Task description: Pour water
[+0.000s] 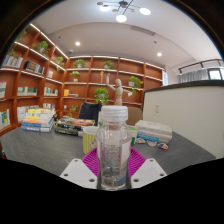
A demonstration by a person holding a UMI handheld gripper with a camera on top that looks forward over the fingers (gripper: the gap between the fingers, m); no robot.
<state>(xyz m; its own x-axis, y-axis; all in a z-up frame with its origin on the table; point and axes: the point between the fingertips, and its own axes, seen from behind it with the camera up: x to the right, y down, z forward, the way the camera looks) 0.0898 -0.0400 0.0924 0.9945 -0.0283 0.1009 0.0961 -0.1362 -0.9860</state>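
Here, a clear plastic bottle (pixel 113 145) with a pale screw cap, upright between the two fingers of the gripper (pixel 113 163). Pink pads (pixel 93 161) close against the bottle at both sides, no gap visible there, so pinching it. Ribbed, see-through body; water level inside hard to make out. Just beyond the bottle, a grey table (pixel 45 145), cluttered: a stack of books (pixel 38 120) off to the left, a dark tray-like item (pixel 72 126) near the middle, a flat box (pixel 154 130) to the right, with something small and pink (pixel 160 144) lying before it. Farther back, wooden shelves (pixel 95 80) along the wall, holding books and several green plants (pixel 102 94). Overhead, a white ceiling with round lights (pixel 121 17). At right, a pale partition (pixel 195 115) beside the table.
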